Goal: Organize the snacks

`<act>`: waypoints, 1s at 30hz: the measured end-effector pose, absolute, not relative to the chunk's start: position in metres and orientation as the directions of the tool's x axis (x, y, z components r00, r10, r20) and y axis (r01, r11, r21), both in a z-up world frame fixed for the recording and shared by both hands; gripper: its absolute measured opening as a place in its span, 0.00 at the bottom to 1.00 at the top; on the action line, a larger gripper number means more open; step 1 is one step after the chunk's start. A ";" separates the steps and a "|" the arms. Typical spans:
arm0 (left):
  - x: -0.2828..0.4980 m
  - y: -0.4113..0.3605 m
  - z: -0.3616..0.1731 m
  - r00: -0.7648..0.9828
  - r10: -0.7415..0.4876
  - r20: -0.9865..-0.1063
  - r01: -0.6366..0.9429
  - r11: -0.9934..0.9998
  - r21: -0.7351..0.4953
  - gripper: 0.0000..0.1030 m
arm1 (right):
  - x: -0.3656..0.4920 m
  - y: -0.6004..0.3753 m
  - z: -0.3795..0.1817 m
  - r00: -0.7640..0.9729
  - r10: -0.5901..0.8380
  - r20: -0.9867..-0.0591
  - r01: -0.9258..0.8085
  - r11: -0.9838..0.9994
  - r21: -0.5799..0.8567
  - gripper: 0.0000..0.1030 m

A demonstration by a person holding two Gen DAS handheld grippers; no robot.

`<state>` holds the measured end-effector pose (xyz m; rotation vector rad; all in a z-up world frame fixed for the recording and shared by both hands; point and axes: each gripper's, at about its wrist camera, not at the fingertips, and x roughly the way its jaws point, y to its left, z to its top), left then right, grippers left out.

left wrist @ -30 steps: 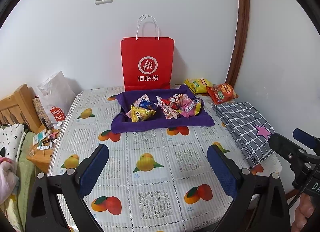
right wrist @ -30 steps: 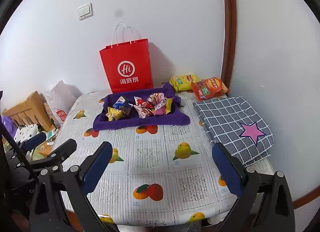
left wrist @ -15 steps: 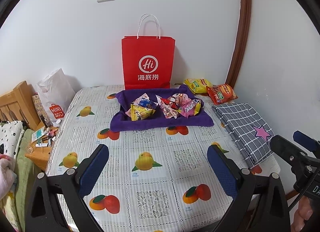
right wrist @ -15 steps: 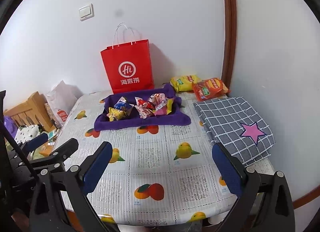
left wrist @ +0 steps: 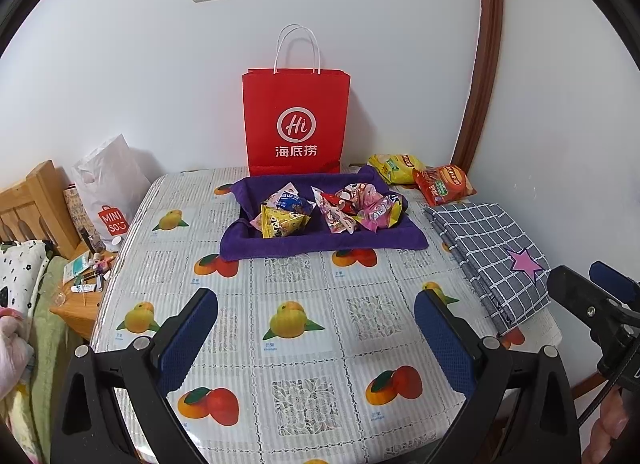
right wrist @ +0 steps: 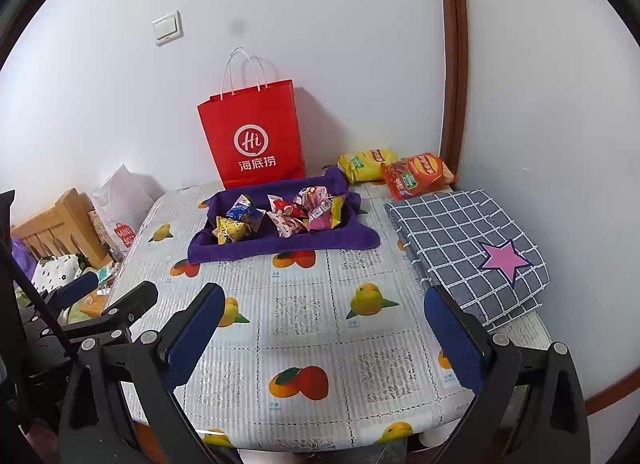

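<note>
Several small snack packets (left wrist: 324, 210) (right wrist: 280, 216) lie piled on a purple towel (left wrist: 320, 242) (right wrist: 280, 246) at the far middle of the table. A yellow chip bag (left wrist: 394, 166) (right wrist: 362, 164) and a red-orange chip bag (left wrist: 444, 184) (right wrist: 416, 176) lie behind it at the back right corner. A red paper bag (left wrist: 296, 120) (right wrist: 254, 136) stands upright against the wall. My left gripper (left wrist: 316, 332) is open and empty over the table's near part. My right gripper (right wrist: 324, 328) is open and empty too, far from the snacks.
A folded grey checked cloth with a pink star (left wrist: 492, 252) (right wrist: 468, 248) lies along the right edge. The table (left wrist: 304, 344) has a fruit-print cover. A white plastic bag (left wrist: 110, 188), a wooden bed frame (left wrist: 28, 204) and a cluttered nightstand (left wrist: 80, 288) are left of the table.
Both views have drifted only slightly, with the scene sitting a little higher. Both grippers stay open and nothing on the table has moved.
</note>
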<state>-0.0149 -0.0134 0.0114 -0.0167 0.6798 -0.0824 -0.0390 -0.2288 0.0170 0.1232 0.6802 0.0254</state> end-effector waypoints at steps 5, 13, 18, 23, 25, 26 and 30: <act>-0.015 -0.013 0.011 0.774 -0.083 -0.627 0.073 0.996 -0.042 0.97 | -0.039 -0.230 0.017 0.778 0.061 -0.626 0.018 0.993 0.119 0.96; -0.016 -0.014 0.011 0.774 -0.081 -0.628 0.070 0.997 -0.041 0.97 | -0.040 -0.232 0.016 0.776 0.059 -0.628 0.024 0.992 0.122 0.96; -0.016 -0.016 0.010 0.776 -0.083 -0.626 0.073 0.996 -0.041 0.97 | -0.042 -0.231 0.017 0.779 0.057 -0.624 0.023 0.993 0.120 0.96; -0.016 -0.017 0.010 0.775 -0.083 -0.627 0.076 0.996 -0.038 0.97 | -0.043 -0.230 0.019 0.782 0.058 -0.621 0.020 0.993 0.118 0.96; -0.017 -0.018 0.010 0.774 -0.087 -0.627 0.080 0.996 -0.039 0.97 | -0.043 -0.230 0.019 0.781 0.059 -0.621 0.020 0.993 0.119 0.96; -0.017 -0.018 0.010 0.774 -0.087 -0.627 0.081 0.996 -0.038 0.97 | -0.043 -0.230 0.019 0.781 0.059 -0.621 0.020 0.993 0.120 0.96; -0.018 -0.018 0.010 0.774 -0.089 -0.627 0.082 0.996 -0.040 0.97 | -0.044 -0.229 0.019 0.783 0.056 -0.619 0.021 0.993 0.117 0.96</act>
